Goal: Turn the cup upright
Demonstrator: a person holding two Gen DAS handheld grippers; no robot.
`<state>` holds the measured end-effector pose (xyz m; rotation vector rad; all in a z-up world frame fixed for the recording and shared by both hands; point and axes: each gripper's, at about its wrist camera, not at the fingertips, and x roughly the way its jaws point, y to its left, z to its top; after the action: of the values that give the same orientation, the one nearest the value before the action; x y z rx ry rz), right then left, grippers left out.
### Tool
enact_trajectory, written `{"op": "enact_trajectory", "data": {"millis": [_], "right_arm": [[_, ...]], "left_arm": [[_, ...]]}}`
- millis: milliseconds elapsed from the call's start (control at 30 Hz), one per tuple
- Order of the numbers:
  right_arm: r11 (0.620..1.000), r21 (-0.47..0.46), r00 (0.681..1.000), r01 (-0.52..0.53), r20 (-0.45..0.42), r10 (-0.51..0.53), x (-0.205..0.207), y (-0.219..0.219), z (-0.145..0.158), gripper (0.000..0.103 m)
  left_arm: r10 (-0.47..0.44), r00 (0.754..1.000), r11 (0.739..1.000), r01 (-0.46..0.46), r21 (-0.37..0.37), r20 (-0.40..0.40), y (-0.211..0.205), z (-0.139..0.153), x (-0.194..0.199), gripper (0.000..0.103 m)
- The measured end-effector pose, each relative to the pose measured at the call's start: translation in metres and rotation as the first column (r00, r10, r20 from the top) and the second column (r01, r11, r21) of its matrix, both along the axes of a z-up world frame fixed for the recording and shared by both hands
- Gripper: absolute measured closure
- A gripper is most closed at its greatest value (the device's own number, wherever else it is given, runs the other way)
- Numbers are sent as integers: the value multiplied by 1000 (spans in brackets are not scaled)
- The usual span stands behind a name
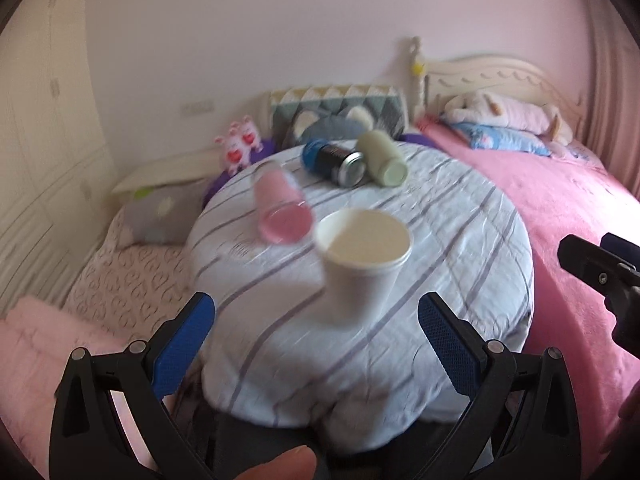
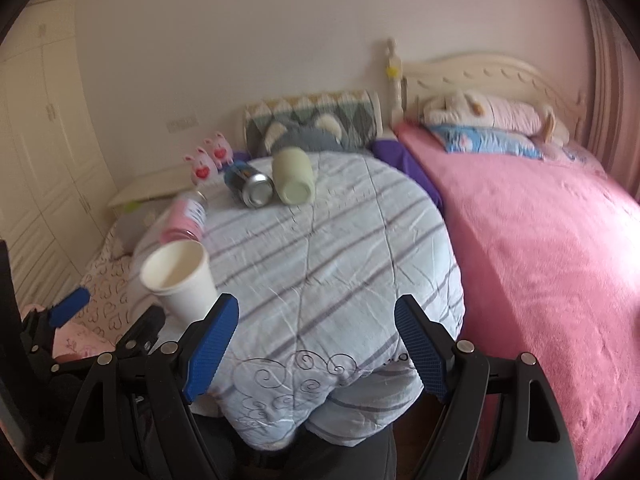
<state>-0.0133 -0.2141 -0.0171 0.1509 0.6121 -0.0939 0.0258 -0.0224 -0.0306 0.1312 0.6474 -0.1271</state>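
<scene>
Left gripper point(image 1: 316, 344) spread wide, holding nothing, white paper cup point(image 1: 362, 264) upright just ahead, right gripper point(image 2: 316, 346) wide, empty.

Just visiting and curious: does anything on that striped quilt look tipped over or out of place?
Yes. Three containers lie on their sides at the far end: a pink cup, a drink can and a pale green cup. The white paper cup stands mouth up, tilted in the left view.

Bare quilt point(image 2: 320, 256) lies open right of the upright cup point(image 2: 180, 280). A pink bottle point(image 2: 186, 216) lies just behind it; can point(image 2: 250, 184) and mug point(image 2: 292, 178) farther back.
</scene>
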Motion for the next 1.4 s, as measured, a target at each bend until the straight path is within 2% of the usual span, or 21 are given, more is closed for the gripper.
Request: {"op": "enact_trajectory", "data": {"millis": [200, 500, 667, 1400], "right_arm": [[999, -30, 999, -46, 19, 46, -16, 21, 0, 21], [991, -73, 992, -112, 46, 115, -32, 52, 6, 21], [991, -78, 992, -111, 44, 115, -35, 56, 8, 21], [991, -74, 993, -109, 36, 112, -36, 54, 8, 21]], "left_arm": [[58, 998, 997, -58, 54, 3, 22, 14, -36, 0], [142, 990, 989, -142, 34, 5, 55, 29, -55, 0], [138, 990, 990, -138, 15, 7, 56, 33, -58, 0], [130, 991, 991, -130, 20, -1, 54, 33, -60, 0]]}}
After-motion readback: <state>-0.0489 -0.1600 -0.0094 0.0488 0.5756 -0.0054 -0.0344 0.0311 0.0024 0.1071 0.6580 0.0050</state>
